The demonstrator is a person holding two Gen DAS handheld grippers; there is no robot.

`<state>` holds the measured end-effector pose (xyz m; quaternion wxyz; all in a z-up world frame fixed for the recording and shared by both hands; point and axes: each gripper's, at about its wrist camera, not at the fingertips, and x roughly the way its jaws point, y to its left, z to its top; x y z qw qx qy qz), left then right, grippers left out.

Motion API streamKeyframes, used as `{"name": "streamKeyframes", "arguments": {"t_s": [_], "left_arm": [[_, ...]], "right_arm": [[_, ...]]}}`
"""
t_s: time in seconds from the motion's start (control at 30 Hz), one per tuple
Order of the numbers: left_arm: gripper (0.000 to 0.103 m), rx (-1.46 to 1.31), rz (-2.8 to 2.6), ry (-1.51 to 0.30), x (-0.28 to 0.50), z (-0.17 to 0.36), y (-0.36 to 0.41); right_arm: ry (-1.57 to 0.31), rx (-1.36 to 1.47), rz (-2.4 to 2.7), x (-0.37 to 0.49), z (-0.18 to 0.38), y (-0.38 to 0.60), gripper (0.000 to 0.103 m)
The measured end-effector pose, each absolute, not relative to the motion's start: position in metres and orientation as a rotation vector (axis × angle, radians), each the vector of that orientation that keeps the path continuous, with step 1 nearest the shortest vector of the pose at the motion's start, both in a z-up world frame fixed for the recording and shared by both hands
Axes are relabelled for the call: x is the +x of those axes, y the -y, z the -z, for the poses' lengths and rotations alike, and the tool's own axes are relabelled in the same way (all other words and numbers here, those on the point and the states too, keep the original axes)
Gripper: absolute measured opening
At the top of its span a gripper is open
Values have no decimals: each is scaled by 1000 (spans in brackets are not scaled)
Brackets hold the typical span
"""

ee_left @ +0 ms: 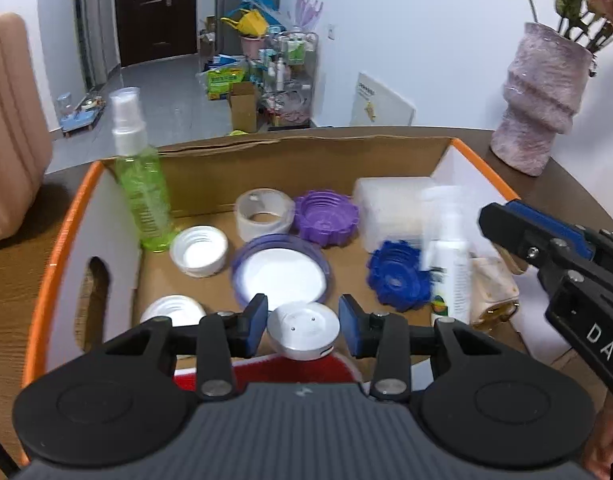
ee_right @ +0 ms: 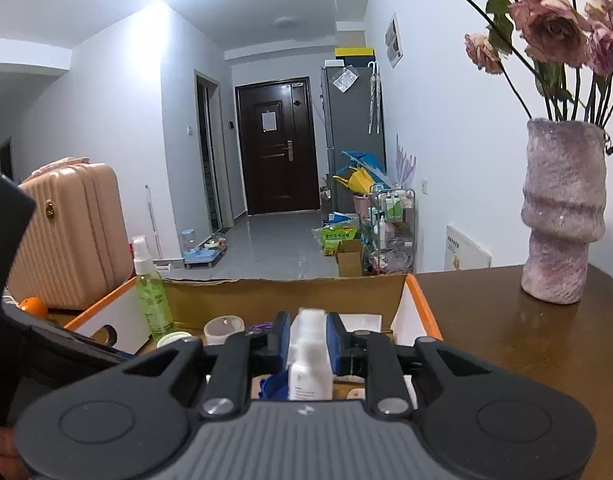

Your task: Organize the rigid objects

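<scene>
An orange-rimmed cardboard box [ee_left: 72,216] lies under both grippers on a wooden table. My left gripper [ee_left: 303,322] is shut on the round white cap [ee_left: 302,330] of a red container [ee_left: 266,368], low over the box's near edge. From the right, my right gripper [ee_left: 494,224] holds a white spray bottle [ee_left: 450,264] upright over the box's right side. In the right wrist view that gripper [ee_right: 308,340] presses both blue pads on the white spray bottle [ee_right: 308,360]. A green spray bottle [ee_left: 142,184] stands in the box's back left corner.
Inside the box lie a tape roll [ee_left: 262,216], a purple toothed lid [ee_left: 326,220], a blue toothed lid [ee_left: 400,276], white lids [ee_left: 198,256], a purple-rimmed lid [ee_left: 280,276] and a clear case [ee_left: 390,212]. A vase [ee_right: 562,216] stands to the right, a suitcase [ee_right: 70,232] to the left.
</scene>
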<state>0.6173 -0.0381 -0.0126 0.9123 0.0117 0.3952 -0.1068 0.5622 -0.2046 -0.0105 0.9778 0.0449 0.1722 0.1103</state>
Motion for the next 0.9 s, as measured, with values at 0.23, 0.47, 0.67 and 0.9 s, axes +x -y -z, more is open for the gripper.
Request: {"name": "streamKeyframes", "arguments": {"t_s": [0.23, 0.47, 0.67, 0.9], "left_arm": [[53, 49, 234, -804, 613, 8, 58], [67, 56, 204, -725, 577, -37, 44], [79, 93, 129, -612, 502, -70, 27], [92, 77, 63, -466, 376, -66, 8]], "right_arm": [[-326, 108, -203, 546, 0, 218, 20], [-294, 143, -170, 518, -35, 245, 29], [-370, 141, -179, 479, -64, 257, 47], [-404, 50, -221, 396, -69, 250, 81]]}}
